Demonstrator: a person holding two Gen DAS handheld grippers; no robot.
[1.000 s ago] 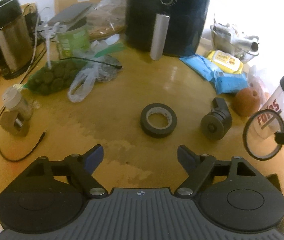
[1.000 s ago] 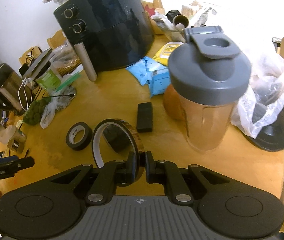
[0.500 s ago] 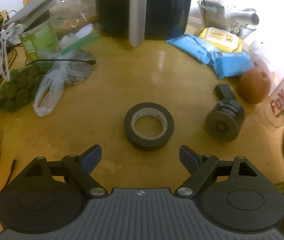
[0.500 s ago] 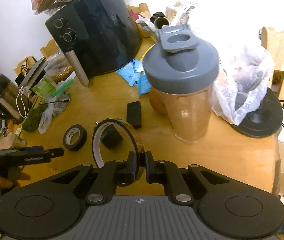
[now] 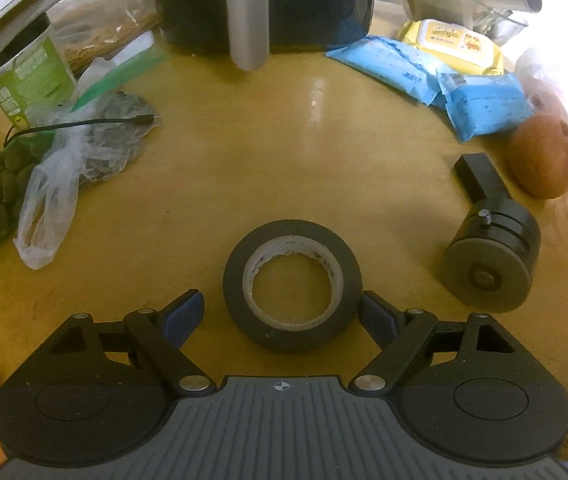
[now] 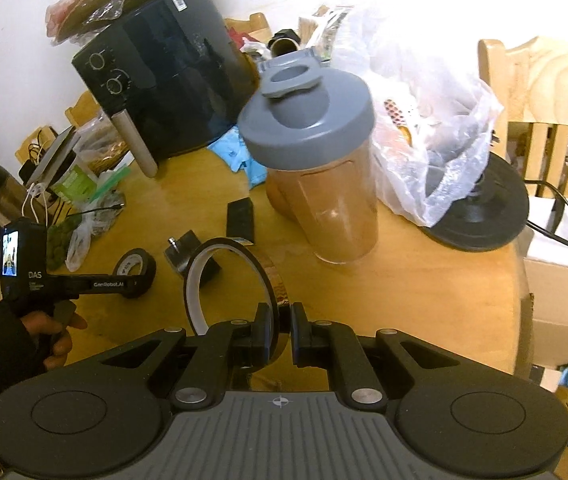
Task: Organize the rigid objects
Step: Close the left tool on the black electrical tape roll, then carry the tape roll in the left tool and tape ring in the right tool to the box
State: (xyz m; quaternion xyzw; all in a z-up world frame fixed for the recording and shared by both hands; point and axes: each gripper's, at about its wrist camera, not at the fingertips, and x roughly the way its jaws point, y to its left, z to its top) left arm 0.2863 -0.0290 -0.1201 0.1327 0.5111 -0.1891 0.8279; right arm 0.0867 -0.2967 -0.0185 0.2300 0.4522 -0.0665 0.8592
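A black tape roll point(image 5: 291, 286) lies flat on the wooden table point(image 5: 284, 152). My left gripper point(image 5: 282, 316) is open and low over it, one blue pad on each side. The right pad point(image 5: 379, 318) is close against the roll's rim and the left pad point(image 5: 184, 314) stands apart. In the right wrist view my right gripper point(image 6: 282, 328) is shut on the rim of a thin brown tape ring point(image 6: 262, 268), held upright above the table. The same black roll point(image 6: 134, 268) shows there, under the left gripper's fingers, with a gloved hand point(image 6: 56, 340) holding that gripper.
A black cylindrical part point(image 5: 487, 260), a black block point(image 5: 477, 174) and a brown fruit point(image 5: 545, 156) lie right of the roll. A grey-lidded shaker bottle point(image 6: 315, 168), a black air fryer point(image 6: 172, 88), blue packets point(image 5: 479, 106) and plastic bags point(image 5: 68, 168) ring the table.
My left gripper has come down and forward, so the black roll now sits between its open fingers. My right gripper, still holding the ring, has shifted sideways a little.
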